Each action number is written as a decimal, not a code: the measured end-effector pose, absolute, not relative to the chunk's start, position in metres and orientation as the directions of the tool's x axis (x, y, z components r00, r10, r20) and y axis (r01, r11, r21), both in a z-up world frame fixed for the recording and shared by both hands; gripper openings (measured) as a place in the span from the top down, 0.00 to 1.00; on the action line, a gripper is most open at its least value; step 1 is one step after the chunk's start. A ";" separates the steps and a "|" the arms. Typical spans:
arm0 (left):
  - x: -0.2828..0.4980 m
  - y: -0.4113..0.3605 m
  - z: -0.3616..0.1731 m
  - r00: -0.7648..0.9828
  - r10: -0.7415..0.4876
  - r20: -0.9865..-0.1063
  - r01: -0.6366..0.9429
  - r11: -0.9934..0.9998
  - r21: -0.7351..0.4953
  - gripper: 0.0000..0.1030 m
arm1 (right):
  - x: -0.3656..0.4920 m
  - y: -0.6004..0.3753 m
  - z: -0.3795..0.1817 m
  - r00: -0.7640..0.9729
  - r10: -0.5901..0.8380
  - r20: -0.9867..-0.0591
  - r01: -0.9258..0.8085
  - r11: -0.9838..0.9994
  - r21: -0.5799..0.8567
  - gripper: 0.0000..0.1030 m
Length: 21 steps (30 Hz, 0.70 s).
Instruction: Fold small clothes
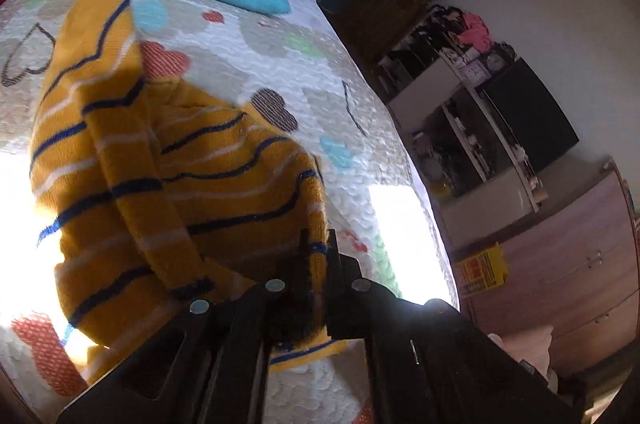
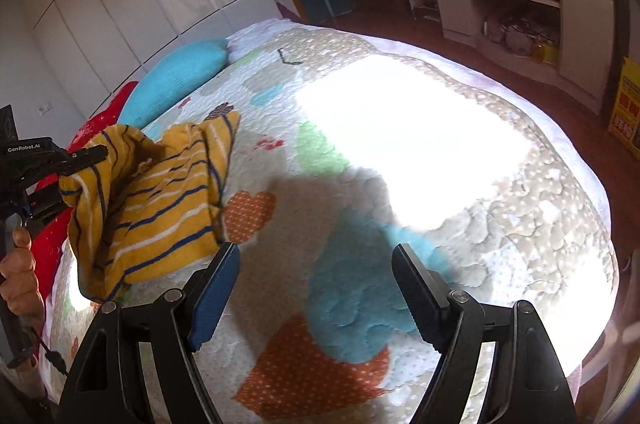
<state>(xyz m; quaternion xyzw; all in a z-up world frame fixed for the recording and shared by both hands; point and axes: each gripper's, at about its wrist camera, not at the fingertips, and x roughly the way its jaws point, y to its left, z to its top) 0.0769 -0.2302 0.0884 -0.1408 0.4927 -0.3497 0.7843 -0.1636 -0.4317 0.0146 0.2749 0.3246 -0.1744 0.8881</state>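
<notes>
Folding is barely begun. Left gripper (image 1: 316,248) jaws are clamped on the mustard-yellow knitted sweater with navy and white stripes (image 1: 180,175), bunched over the quilted bed (image 1: 360,127). Right gripper (image 2: 316,288) jaws are wide apart, empty; sweater at ten o'clock.

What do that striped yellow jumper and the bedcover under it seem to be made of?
Striped yellow jumper: apparently knitted wool or acrylic yarn, matte, fuzzy, with visible ribbed rows. Bedcover: looks like quilted cotton, matte, with puffy stitched scallops and printed hearts.
</notes>
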 end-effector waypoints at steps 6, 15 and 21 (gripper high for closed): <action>0.056 -0.257 0.045 0.210 -0.638 -0.741 0.428 0.742 -0.517 0.96 | -0.183 -0.453 0.004 0.707 -0.138 -0.694 0.537 0.743 0.400 0.20; -0.003 -0.164 0.096 0.322 -0.682 -0.657 0.466 0.718 -0.517 0.36 | -0.128 -0.429 0.042 0.796 0.029 -0.605 0.333 0.814 0.477 0.20; -0.013 -0.105 0.077 0.370 -0.619 -0.693 0.361 0.783 -0.506 0.36 | -0.040 -0.386 0.072 0.819 0.133 -0.559 0.133 0.902 0.411 0.19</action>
